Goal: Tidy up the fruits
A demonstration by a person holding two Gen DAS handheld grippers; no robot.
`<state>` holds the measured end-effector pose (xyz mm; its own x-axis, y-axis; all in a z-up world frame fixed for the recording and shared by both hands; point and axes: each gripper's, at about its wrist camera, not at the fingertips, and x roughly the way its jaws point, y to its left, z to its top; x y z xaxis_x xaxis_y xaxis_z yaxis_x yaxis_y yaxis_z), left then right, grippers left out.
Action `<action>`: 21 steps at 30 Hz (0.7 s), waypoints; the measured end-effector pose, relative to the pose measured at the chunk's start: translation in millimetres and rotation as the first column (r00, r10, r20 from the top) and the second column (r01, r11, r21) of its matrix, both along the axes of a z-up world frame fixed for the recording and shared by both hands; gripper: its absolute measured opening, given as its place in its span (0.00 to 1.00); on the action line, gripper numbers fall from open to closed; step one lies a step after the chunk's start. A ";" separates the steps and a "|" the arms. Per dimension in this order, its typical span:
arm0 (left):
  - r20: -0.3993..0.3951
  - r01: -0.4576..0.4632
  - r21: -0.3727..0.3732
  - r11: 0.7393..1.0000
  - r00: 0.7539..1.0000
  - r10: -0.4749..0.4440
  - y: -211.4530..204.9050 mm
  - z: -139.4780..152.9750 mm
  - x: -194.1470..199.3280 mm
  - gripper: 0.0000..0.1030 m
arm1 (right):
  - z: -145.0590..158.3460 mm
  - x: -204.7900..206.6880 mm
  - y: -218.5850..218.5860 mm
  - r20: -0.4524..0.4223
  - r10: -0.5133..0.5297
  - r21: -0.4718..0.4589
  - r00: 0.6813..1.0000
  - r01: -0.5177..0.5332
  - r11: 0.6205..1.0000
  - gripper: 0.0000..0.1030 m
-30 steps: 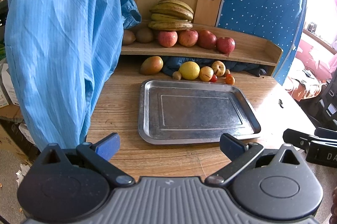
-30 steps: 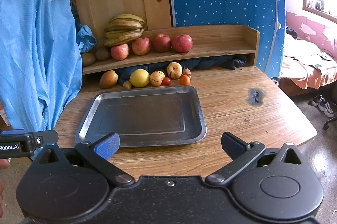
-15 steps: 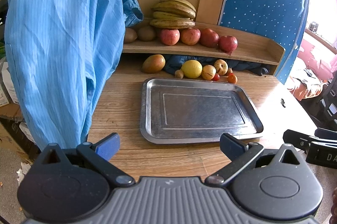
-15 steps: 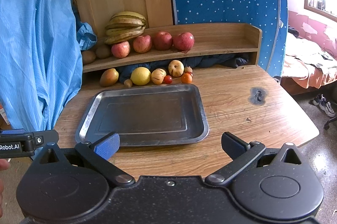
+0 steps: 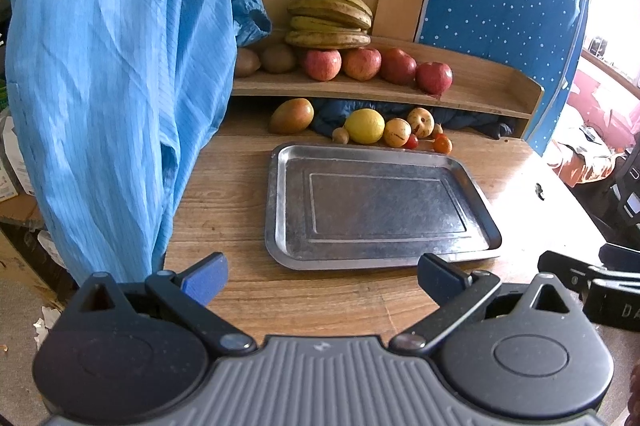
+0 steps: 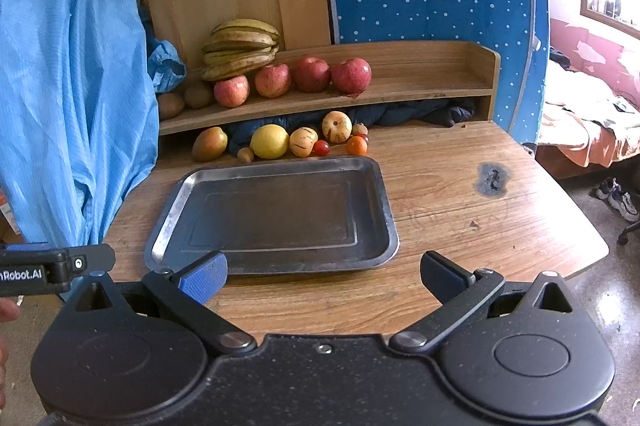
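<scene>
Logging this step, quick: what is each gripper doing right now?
Left gripper: open, holding nothing, near the tray.
Right gripper: open, holding nothing.

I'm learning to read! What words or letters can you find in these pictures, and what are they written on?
"nRobot.AI", cut off at the picture's edge, in white on the black side of the left gripper, seen from the right wrist view.
"DA", cut off, on the black body of the right gripper, seen from the left wrist view.
Nothing readable on the metal tray, the fruits or the wooden shelf.
</scene>
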<state>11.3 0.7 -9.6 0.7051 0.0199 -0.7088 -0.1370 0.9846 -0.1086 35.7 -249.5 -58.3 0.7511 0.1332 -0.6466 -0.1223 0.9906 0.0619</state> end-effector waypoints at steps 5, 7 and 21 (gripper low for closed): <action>-0.032 0.001 0.005 1.000 0.999 -0.001 -6.5 -3.2 6.3 1.00 | -3.6 0.9 -5.0 -0.010 0.012 0.004 1.000 -0.012 1.000 1.00; -0.044 -0.003 0.007 1.000 0.999 0.003 -10.0 -4.4 9.8 1.00 | -4.6 2.8 -9.0 -0.016 0.011 0.009 1.000 -0.011 1.000 1.00; -0.114 -0.097 0.021 0.995 0.989 0.099 -38.1 -16.0 61.4 1.00 | -15.7 59.4 -43.1 -0.045 0.109 0.030 0.993 -0.108 0.994 1.00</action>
<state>72.7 -37.3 -25.6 0.6136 0.0963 -0.7837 -0.2437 0.9672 -0.0720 95.1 -292.6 -74.0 0.7005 0.2300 -0.6755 -0.2252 0.9695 0.0966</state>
